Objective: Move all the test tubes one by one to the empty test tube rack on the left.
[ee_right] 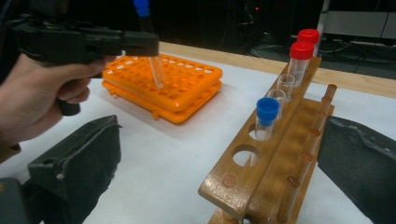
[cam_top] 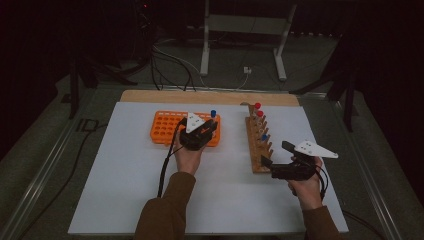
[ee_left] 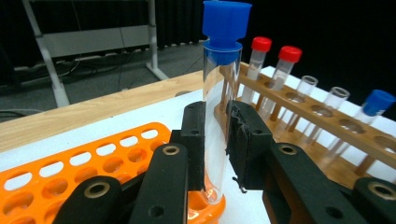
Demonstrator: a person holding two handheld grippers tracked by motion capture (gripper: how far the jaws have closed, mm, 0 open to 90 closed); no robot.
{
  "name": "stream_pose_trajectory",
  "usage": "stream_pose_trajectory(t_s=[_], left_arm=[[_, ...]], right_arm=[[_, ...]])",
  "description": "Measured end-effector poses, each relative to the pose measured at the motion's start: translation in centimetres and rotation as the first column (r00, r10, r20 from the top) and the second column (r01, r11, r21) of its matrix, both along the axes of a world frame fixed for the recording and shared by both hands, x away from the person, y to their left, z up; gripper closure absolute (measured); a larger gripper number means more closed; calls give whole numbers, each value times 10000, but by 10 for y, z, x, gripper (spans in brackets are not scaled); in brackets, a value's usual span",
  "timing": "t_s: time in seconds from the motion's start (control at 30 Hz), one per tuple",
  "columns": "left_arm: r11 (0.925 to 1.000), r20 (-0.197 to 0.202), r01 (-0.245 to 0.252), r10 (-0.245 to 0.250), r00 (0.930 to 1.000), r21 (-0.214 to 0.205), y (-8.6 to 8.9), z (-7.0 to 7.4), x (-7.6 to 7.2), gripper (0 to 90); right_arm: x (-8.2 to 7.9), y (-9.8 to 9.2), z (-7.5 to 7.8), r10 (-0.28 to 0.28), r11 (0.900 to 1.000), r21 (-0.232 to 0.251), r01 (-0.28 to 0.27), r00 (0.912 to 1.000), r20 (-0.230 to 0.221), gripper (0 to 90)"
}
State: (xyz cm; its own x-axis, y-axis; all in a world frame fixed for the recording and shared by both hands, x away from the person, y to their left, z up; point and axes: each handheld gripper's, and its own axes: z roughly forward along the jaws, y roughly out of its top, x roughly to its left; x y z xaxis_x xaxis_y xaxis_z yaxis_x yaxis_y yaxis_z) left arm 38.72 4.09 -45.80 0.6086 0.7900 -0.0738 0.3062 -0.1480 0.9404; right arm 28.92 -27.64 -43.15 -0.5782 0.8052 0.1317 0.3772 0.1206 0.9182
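1. The blue-capped tube (ee_left: 215, 116) stands upright, its foot at a hole near the corner of the orange rack (ee_left: 93, 163).
2. The left gripper (ee_left: 215, 154) is clamped on the tube's glass below the cap.
3. The right gripper (cam_top: 274, 154) hangs with jaws wide and nothing between them, at the near end of the wooden rack (ee_right: 280, 154).
4. That rack holds two red-capped tubes (ee_right: 301, 58), one blue-capped and open ones.
5. Both racks sit on the white counter (cam_top: 130, 190).
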Motion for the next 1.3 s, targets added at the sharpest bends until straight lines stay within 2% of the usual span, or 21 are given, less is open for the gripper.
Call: stream_pose_trajectory(t_s=[0.2, 0.3, 0.53, 0.63, 0.83, 0.97, 1.0, 1.07, 1.1, 1.13, 1.2, 1.23, 1.27, 1.3], left_arm=[[9987, -252, -439, 446, 9987, 273, -6, -13, 8, 770], [9982, -453, -391, 411, 9981, 457, -10, -21, 10, 769], [9918, -757, -300, 396, 9963, 1245, -14, -38, 8, 771], [9918, -803, -316, 417, 9959, 1238, -12, -40, 7, 771], [9838, -961, -108, 284, 9950, 1790, -14, -44, 7, 770], [9864, -1081, -102, 282, 9937, 1638, -14, -44, 8, 756], [9892, -1217, -75, 255, 9922, 1461, -12, -44, 8, 712], [9905, -1268, -120, 295, 9915, 1370, -11, -43, 8, 607], [9927, -1268, -195, 347, 9913, 1191, -9, -42, 6, 573], [9927, -1268, -195, 347, 9913, 1191, -9, -42, 6, 542], [9966, -1354, -333, 433, 9898, 752, -3, -39, 3, 476], [9966, -1354, -333, 433, 9898, 752, -3, -39, 3, 427], [9976, -1415, -419, 495, 9887, 559, -1, -38, 2, 427], [9984, -1534, -481, 522, 9868, 300, 1, -37, 1, 343]], right_arm=[[0, 0, -1, -19, 10000, -13, 19, 10000, 11, 1], [0, 1, -2, -10, 10000, -1, 10, 10000, -22, 1], [0, 2, -2, 38, 10000, -18, -38, 10000, -19, 1], [0, 2, -2, 40, 10000, -57, -41, 10000, -26, 1], [1, 5, -3, 68, 9998, -162, -69, 10000, -65, 1], [2, 4, -4, 38, 9998, -187, -39, 10000, -82, 1], [2, 4, -4, 31, 9998, -185, -33, 10000, -83, 1], [3, 4, -4, 4, 9998, -185, -5, 10000, -87, 1], [3, 4, -4, -6, 9998, -193, 4, 10000, -79, 1], [3, 4, -4, -6, 9998, -193, 4, 10000, -79, 1], [4, 3, -5, -40, 9997, -243, 36, 9999, -132, 1], [4, 3, -6, -60, 9996, -273, 55, 9999, -159, 1], [4, 3, -6, -60, 9996, -273, 55, 9999, -159, 1], [6, 4, -7, -71, 9995, -302, 65, 9998, -202, 2]])
